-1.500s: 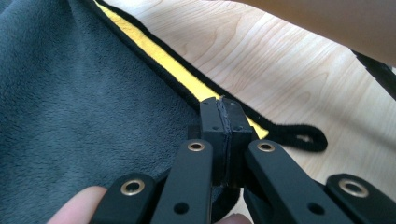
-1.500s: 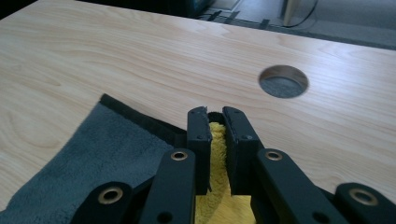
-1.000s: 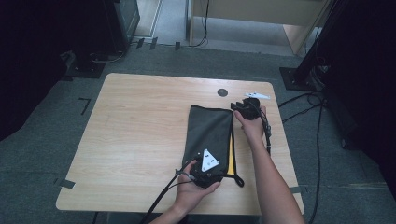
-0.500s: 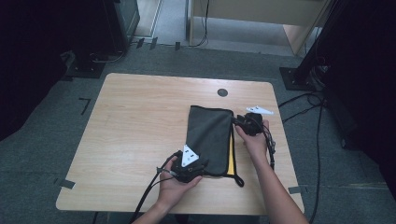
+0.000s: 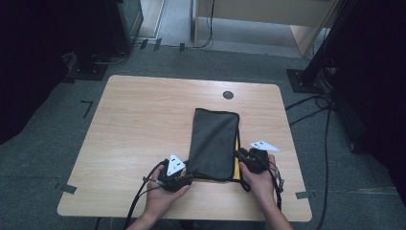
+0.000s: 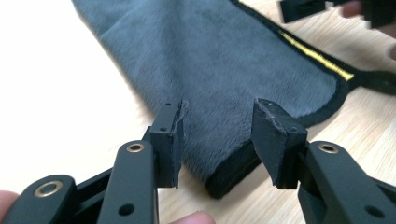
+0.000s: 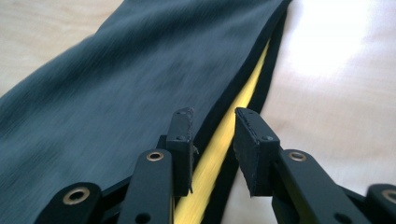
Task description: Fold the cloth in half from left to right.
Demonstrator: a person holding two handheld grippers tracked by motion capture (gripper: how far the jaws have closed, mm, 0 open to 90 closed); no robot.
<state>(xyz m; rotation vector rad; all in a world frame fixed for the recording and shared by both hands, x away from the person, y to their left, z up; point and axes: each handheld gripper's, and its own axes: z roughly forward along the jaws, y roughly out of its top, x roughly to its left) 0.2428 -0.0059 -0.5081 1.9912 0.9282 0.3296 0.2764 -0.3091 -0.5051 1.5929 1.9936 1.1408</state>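
Cloth lies folded on our bench. Our left gripper sits at its near left corner, our right gripper over its yellow edge, both with fingers released.

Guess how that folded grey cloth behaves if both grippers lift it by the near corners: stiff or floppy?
Probably floppy: the grey cloth lies flat in soft folded layers, so it would likely sag between the left gripper and right gripper. The fuzzy nap suggests decent grip. The layers may slide apart, since a yellow edge already peeks out.
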